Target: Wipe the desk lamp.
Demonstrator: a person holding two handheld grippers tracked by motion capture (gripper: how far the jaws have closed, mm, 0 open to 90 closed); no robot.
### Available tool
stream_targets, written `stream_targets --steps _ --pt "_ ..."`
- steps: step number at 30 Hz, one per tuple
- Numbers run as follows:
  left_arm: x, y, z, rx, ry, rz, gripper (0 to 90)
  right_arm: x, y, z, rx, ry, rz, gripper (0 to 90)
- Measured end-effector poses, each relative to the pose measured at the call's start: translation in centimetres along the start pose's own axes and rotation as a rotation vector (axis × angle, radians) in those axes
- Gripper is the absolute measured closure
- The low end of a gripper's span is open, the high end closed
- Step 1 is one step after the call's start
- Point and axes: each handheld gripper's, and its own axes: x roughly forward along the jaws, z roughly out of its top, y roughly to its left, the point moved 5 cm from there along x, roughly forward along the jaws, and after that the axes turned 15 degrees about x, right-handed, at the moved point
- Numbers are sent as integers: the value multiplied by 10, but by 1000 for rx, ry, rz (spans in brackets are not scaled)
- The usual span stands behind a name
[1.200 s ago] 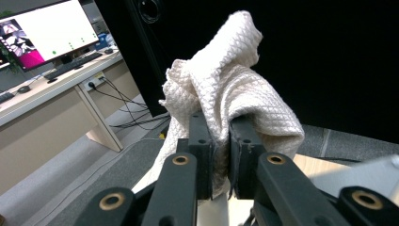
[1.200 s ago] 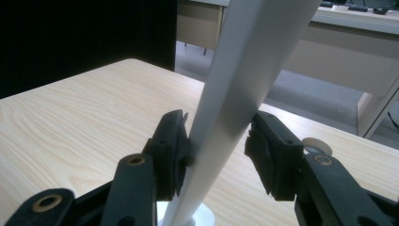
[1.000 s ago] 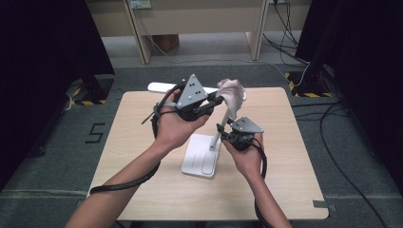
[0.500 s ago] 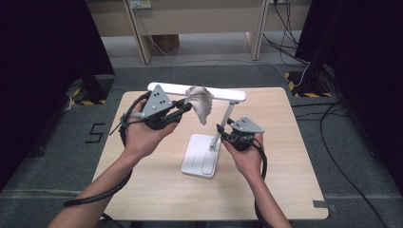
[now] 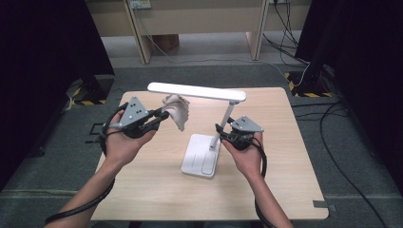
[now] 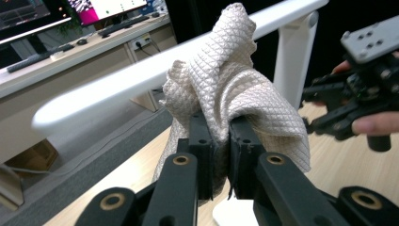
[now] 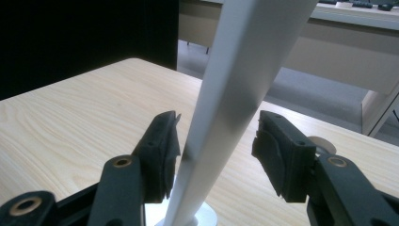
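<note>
High view: cloth is clamped in shut left tongs, carried leftward off the lamp head | right tongs have just been opening, lamp stem loose between | wiping judged finished.

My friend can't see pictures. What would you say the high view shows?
A person at a wooden table holds a gripper in each hand. The left gripper pinches a crumpled cream cloth beside the long head of a white desk lamp. The right gripper has open jaws around the lamp's stem.
</note>
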Motion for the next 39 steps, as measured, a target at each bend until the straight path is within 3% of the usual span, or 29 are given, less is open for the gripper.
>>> stream_targets --steps 9,16,19,23,29,39 --pt "-15 12 -33 -64 26 49 818 -2 -3 4 -10 -13 3 453" --pt "-6 27 -49 -86 54 74 819 -4 -3 6 -20 -22 0 459" --pt "6 38 -55 -110 64 85 819 -4 -3 7 -31 -36 2 485" --pt "15 47 -55 -154 53 96 819 -3 -2 9 -43 -41 3 514" --pt "26 50 -55 -155 89 93 820 -1 0 10 -51 -39 6 515" --pt "16 51 -36 -142 31 96 820 -1 0 12 -56 -28 2 534"
